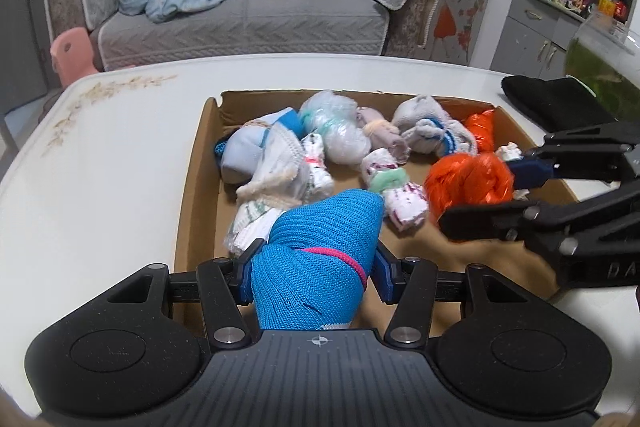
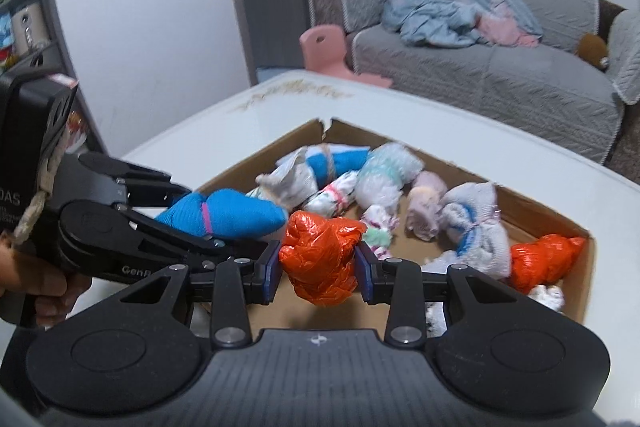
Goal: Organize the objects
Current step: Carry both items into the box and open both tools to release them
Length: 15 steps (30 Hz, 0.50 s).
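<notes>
A shallow cardboard box [image 1: 196, 163] [image 2: 576, 227] lies on the white table [image 1: 100, 163] and holds several rolled, tied bundles of socks and plastic bags. My left gripper [image 1: 314, 269] is shut on a blue knitted sock roll [image 1: 320, 239] with a pink band, low over the box's near edge. From the right wrist view, the same blue roll [image 2: 228, 213] sits at the left in the left gripper [image 2: 224, 223]. My right gripper [image 2: 318, 269] is shut on a crumpled orange plastic bundle [image 2: 320, 255], seen from the left wrist view as the orange bundle [image 1: 468, 183] at the box's right side.
A second orange bundle [image 2: 544, 259] lies in the box's right corner. A black cloth [image 1: 552, 103] rests on the table beyond the box. A grey sofa [image 1: 248, 11] with a blue blanket stands behind the table, and a pink stool [image 2: 328, 55] beside it. A hand [image 2: 44, 291] grips the left tool.
</notes>
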Tool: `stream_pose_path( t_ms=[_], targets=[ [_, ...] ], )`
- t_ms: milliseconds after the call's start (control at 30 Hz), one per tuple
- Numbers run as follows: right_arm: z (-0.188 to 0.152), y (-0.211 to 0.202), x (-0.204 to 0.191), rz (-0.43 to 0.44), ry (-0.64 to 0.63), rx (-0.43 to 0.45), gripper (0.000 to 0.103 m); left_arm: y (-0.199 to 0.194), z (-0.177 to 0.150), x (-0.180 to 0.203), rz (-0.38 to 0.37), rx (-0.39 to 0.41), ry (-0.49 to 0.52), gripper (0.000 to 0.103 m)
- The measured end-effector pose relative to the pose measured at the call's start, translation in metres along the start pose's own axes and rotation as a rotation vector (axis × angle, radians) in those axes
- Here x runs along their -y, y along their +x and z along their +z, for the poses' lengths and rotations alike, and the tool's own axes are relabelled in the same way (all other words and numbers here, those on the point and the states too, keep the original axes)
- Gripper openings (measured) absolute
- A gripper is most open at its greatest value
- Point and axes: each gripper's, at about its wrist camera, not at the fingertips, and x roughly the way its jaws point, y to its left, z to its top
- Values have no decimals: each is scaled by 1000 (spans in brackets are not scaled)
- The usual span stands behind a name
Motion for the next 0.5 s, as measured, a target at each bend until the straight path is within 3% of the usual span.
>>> stream_pose_path(
  t_ms=[500],
  targets=[
    [-2,44,-17,19,-220,-122,35,24,-1,0,131,20,83,60]
  ],
)
